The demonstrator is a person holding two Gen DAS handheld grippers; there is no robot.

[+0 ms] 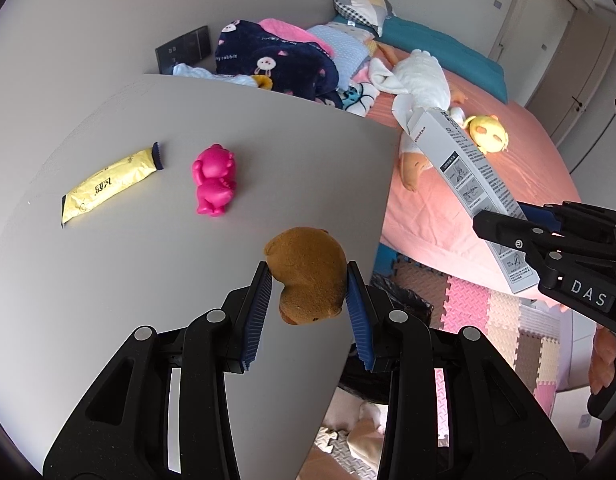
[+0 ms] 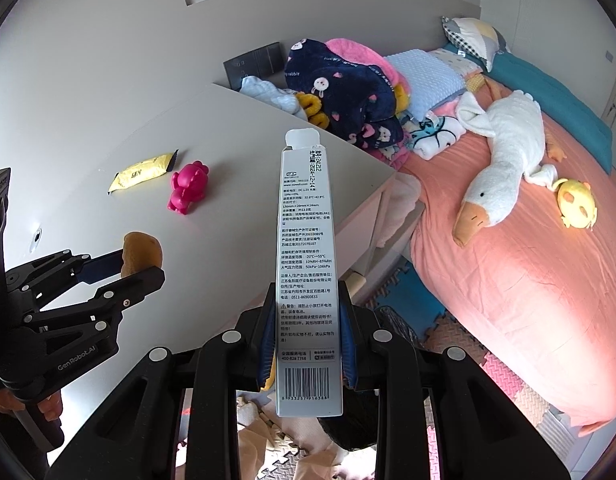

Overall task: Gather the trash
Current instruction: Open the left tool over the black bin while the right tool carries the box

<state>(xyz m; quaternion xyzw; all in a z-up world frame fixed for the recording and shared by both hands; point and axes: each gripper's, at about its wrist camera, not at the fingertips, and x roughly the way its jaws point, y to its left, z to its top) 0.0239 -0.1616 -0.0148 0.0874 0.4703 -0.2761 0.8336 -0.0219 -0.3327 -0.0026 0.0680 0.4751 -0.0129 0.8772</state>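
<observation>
Left claw (image 1: 308, 280) clamps brown plush toy (image 1: 305, 264), right claw (image 2: 308, 332) pinches white carton (image 2: 305, 264), yellow sachet (image 1: 107, 184) probably trash, beyond left claw on bench (image 1: 147, 280).

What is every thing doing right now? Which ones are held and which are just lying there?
Brown plush toy: clamped in the left gripper.
White box: clamped in the right gripper, top flap open.
Yellow wrapper: lying flat on the table.
Pink toy: lying on the table.

Grey table (image 1: 107, 280), pink-sheeted bed (image 2: 508, 280), foam-mat floor (image 1: 468, 308)
</observation>
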